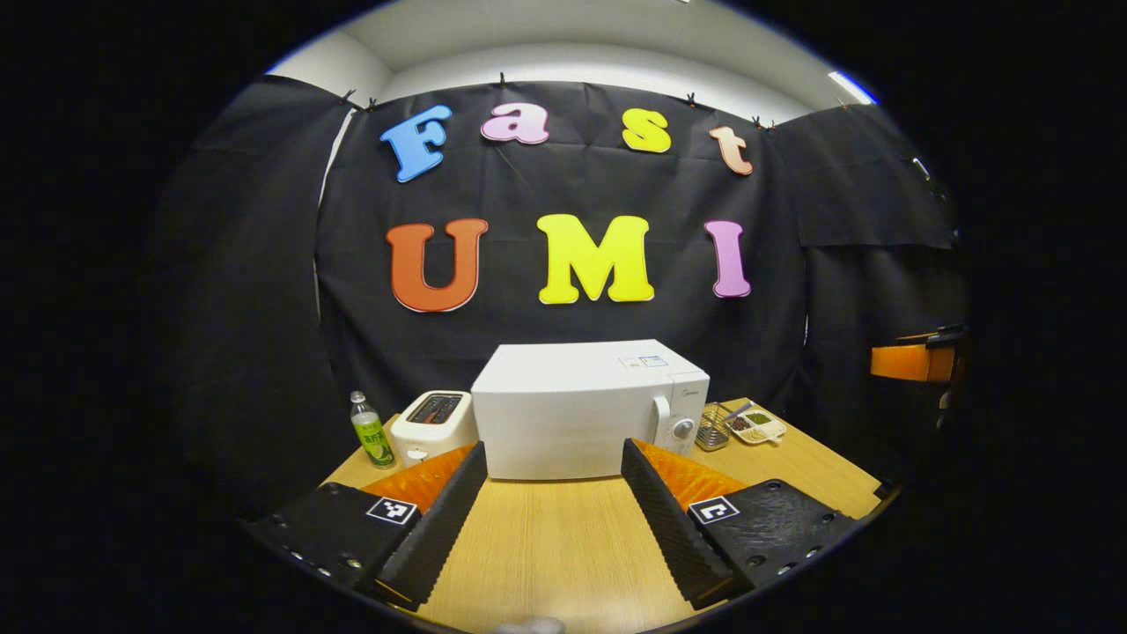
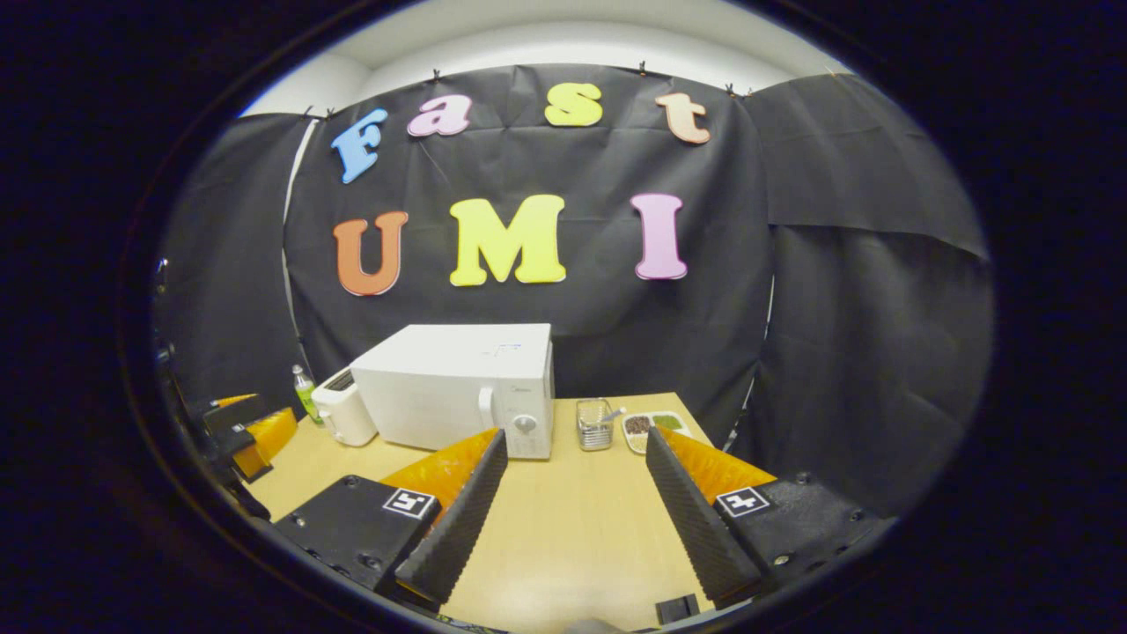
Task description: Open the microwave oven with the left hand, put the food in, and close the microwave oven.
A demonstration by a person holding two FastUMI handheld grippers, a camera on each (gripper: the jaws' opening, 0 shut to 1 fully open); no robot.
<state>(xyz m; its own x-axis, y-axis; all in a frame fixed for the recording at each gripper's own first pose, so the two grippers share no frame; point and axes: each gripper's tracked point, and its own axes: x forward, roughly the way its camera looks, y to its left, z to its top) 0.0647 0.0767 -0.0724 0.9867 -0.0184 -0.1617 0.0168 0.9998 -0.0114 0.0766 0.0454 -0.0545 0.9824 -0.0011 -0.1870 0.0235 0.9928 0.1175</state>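
The white microwave point(image 1: 563, 409) stands shut at the back of the wooden table point(image 1: 546, 546), its handle point(image 1: 660, 421) and knob on its right side. A small tray of food point(image 1: 759, 426) lies to its right. My left gripper point(image 1: 553, 458) is open and empty, hovering over the table in front of the microwave door. In the right gripper view the microwave point(image 2: 449, 387) is ahead to the left and the food tray point(image 2: 656, 427) is just beyond my right gripper point(image 2: 576, 438), which is open and empty. The left gripper point(image 2: 242, 431) shows at the far left of that view.
A white toaster point(image 1: 431, 427) and a green-labelled bottle point(image 1: 370, 431) stand left of the microwave. A wire mesh basket point(image 1: 713, 431) sits between the microwave and the food tray. An orange part of the other gripper point(image 1: 916, 361) hangs at the far right.
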